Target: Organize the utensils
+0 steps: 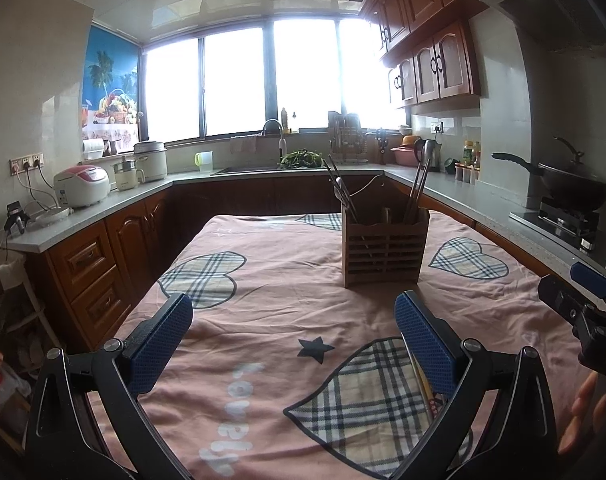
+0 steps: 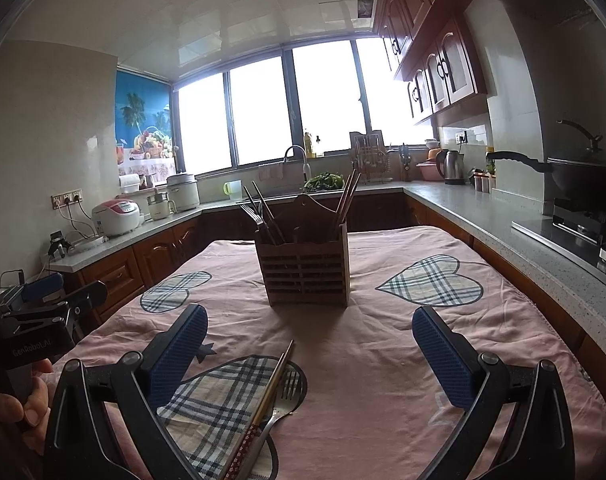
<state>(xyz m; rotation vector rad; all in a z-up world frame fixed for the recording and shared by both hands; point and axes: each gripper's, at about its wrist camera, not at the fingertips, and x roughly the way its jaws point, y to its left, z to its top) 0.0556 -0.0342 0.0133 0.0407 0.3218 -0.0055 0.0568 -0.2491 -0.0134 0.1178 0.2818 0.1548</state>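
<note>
- Pink cloth [image 2: 383,360] with plaid hearts covers the counter in the middle of the kitchen, and everything for the job sits on it.
- Slatted wooden holder [image 2: 306,270] stands upright toward the far end of the cloth, between two of the plaid hearts.
- Its left compartment holds forks [image 2: 252,216] and dark sticks leaning to the left; its right compartment holds a bunch of chopsticks [image 2: 347,196] leaning to the right.
- One pair of chopsticks [image 2: 268,396] with a red patterned end lies loose on the cloth at the near end, on a plaid heart.
- One loose fork [image 2: 281,404] lies touching them, its handle crossing under them and its prongs pointing toward the holder.
- Right tongs [image 2: 309,354] hang above the cloth with their blue pads spread wide and nothing between them; the loose chopsticks and fork lie below, nearer the left pad.
- Left tongs [image 1: 293,336] hang over the cloth to the left side, also spread wide and holding nothing. From their camera the loose chopsticks show only as a sliver behind the right pad.
- Each pair of tongs shows at the edge of the other's view, well apart, with the person's fingers on the grip.
- Grey worktop [image 2: 483,208] runs round the room, with a rice cooker [image 2: 115,216] on the left, a kettle [image 2: 453,166] in the far right corner and a black wok [image 2: 583,176] on the stove.
</note>
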